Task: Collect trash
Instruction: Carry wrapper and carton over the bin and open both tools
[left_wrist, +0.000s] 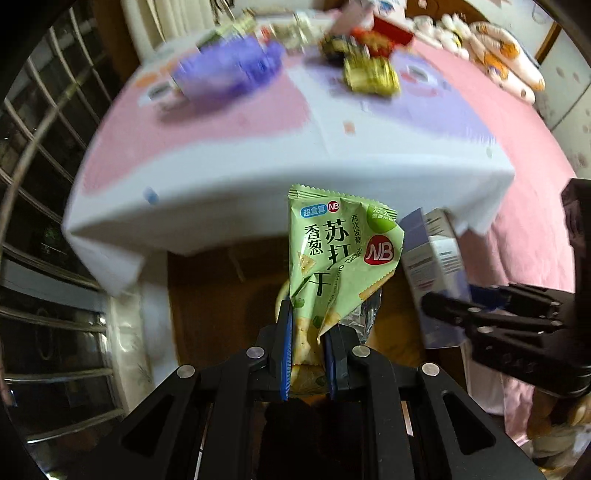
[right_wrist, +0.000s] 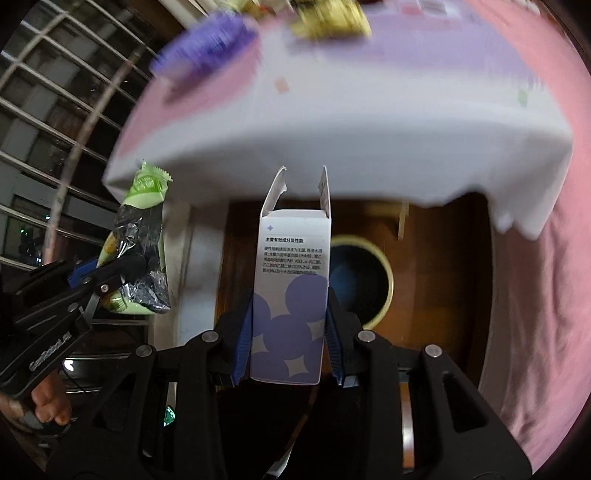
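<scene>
Mid-task, with both hands loaded and carrying toward the bin (right_wrist: 360, 284), the landmark here: a round, cream-rimmed bin standing on the dark wooden floor below the near edge of the cloth-covered surface (left_wrist: 229, 162). Left gripper (left_wrist: 308, 354) clamped tight on a green soda-cracker wrapper (left_wrist: 336, 254), fingers (left_wrist: 285, 343) pinching its lower end, the crumpled packet standing up from them; seen from the right wrist, held off to the left of the bin, not yet over its mouth. Right gripper (right_wrist: 288, 350) closed on an opened white carton with purple circles (right_wrist: 291, 280), flaps up, gripped by its lower sides and hanging almost directly above the bin's left rim. Judged from this: two pieces picked up, neither dropped in yet. Still left, up on the surface beyond the bin: a purple bag (left_wrist: 229, 70), a yellow-gold wrapper (left_wrist: 371, 75) and a blurred heap of red and mixed packaging (left_wrist: 373, 33) at the far edge. Contents of the bin too dark to make out. Likely next: release of both items over the bin, then further trips for the rest.
</scene>
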